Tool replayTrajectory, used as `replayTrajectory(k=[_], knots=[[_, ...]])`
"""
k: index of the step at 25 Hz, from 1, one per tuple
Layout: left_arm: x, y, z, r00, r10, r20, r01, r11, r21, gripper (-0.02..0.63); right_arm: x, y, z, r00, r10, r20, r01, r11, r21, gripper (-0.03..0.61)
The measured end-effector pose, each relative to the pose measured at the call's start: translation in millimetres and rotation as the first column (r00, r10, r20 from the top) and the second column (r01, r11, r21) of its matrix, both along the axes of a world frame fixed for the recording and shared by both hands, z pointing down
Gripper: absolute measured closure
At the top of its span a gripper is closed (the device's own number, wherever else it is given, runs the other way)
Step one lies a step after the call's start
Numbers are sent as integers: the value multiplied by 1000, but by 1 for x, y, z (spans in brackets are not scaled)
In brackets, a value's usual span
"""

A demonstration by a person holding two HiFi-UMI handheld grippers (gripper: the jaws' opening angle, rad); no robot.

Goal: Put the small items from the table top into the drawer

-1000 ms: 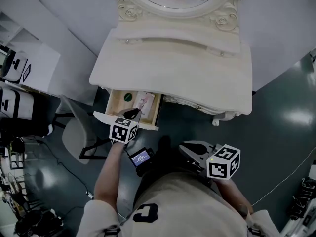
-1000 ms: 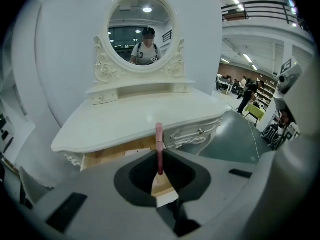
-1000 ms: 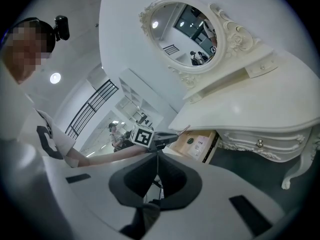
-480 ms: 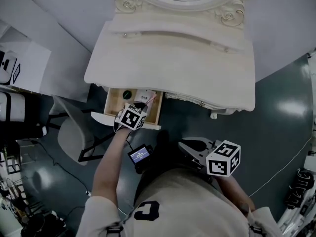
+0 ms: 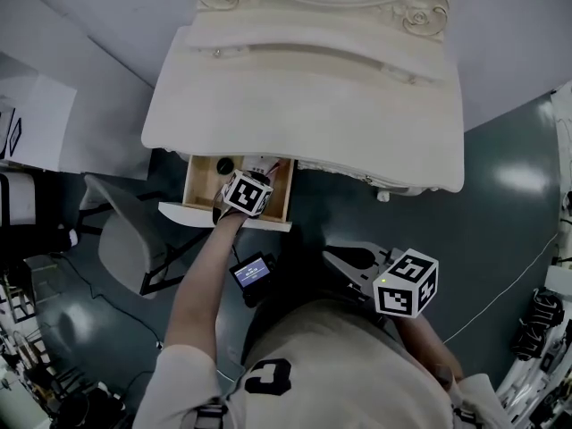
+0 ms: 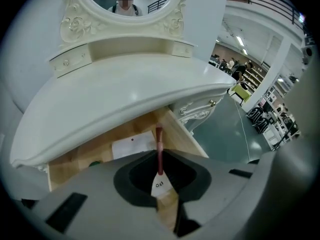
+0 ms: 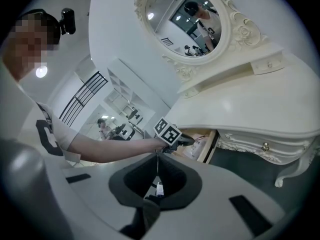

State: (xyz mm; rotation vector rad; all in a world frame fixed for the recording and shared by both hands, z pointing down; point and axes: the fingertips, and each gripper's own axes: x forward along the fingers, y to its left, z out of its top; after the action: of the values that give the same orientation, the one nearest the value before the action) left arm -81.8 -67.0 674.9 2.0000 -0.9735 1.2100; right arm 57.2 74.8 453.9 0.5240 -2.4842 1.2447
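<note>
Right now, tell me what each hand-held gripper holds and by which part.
The left hand-held gripper grips a thin red stick by its near end, the rest pointing ahead. The right hand-held gripper is shut on nothing.

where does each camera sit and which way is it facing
Head view: on the person's head, looking steeply down at the dressing table and open drawer; torso and left arm show.
Left gripper view: on the left gripper, facing into the drawer; its jaws pinch a thin pink stick.
Right gripper view: on the right gripper, facing the mirror and table front; its shut jaws and the left arm show.
Shared: all three show the drawer.
</note>
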Motion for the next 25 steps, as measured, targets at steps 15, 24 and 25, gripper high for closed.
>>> replayTrajectory(k=[15,24,25], knots=[[10,-12,29,998,-41,-51,38,998,-57,528,-23,-5,-3,999,-31,-30,33,999,39,549],[13,-11,50,997,-55,-51,50,994,-96,527,-11,-7,0,998,21,-56,-20,1000,23,549],[15,-10,52,997,-57,-55,51,993,-103,527,-9,-7,0,998,25,-58,-24,1000,20,549]])
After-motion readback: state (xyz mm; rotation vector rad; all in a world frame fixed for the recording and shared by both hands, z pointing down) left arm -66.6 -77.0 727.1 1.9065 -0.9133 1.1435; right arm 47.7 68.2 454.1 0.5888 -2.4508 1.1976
